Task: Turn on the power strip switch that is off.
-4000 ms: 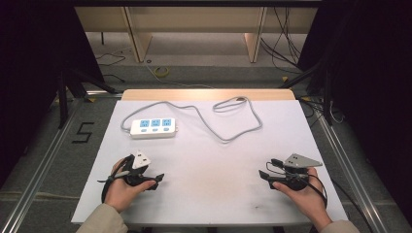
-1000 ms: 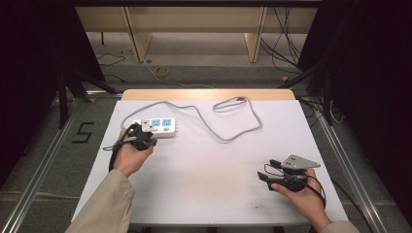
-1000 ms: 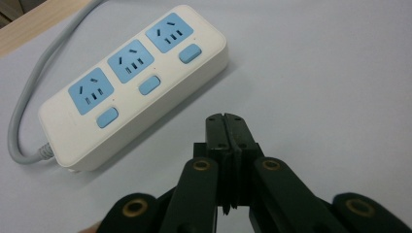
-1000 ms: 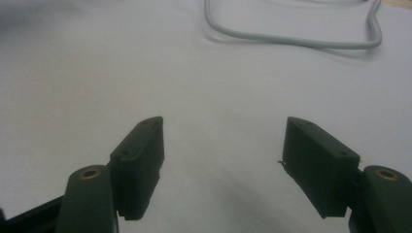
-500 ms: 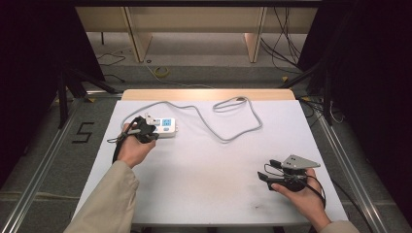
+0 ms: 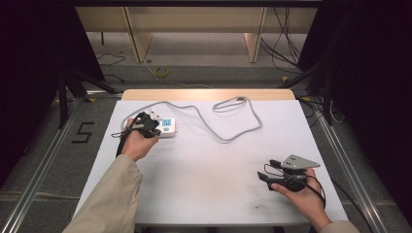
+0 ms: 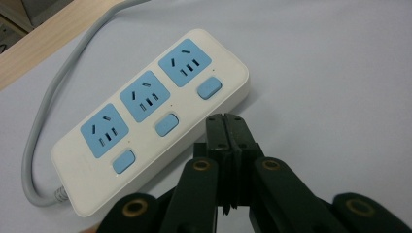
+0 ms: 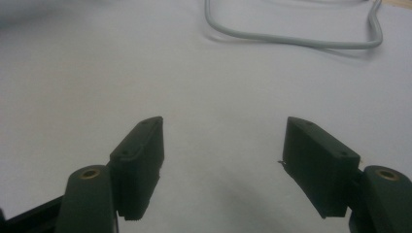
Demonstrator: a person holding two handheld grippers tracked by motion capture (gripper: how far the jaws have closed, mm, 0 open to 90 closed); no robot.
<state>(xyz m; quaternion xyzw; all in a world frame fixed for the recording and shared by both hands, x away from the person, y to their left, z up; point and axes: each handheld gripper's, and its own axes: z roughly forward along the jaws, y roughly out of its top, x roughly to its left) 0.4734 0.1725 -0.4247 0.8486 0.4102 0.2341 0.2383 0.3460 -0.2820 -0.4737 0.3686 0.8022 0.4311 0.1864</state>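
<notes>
Here the left gripper [image 6: 151,125] has travelled from the near left of the table [image 6: 209,194] to the strip [image 6: 166,127] at the far left; four seconds ago it lay beside the table's near edge, and in the last second it has closed the remaining gap. Its jaws are pressed fully together with nothing between them, and in the left gripper view the tips [image 7: 227,127] stand just beside the strip's [image 7: 150,114] near long edge, close to the switches. Whether they touch the casing cannot be told. Judged from this, the reach is complete, and a closed tip suits pressing a switch rather than grasping.

The strip lies flat, sockets up, its long axis running left to right across the table with a slight skew. Its cord [image 6: 233,121] leaves the left end, loops along the far edge and curls back toward the centre; the free end points right. In the left gripper view three blue sockets run diagonally, each paired with a blue switch [image 7: 167,124] on the side nearer the gripper.

The right gripper [image 6: 266,175] rests at the near right, unmoved, well apart from the strip, jaws wide open and empty over bare table [image 8: 204,87].
</notes>
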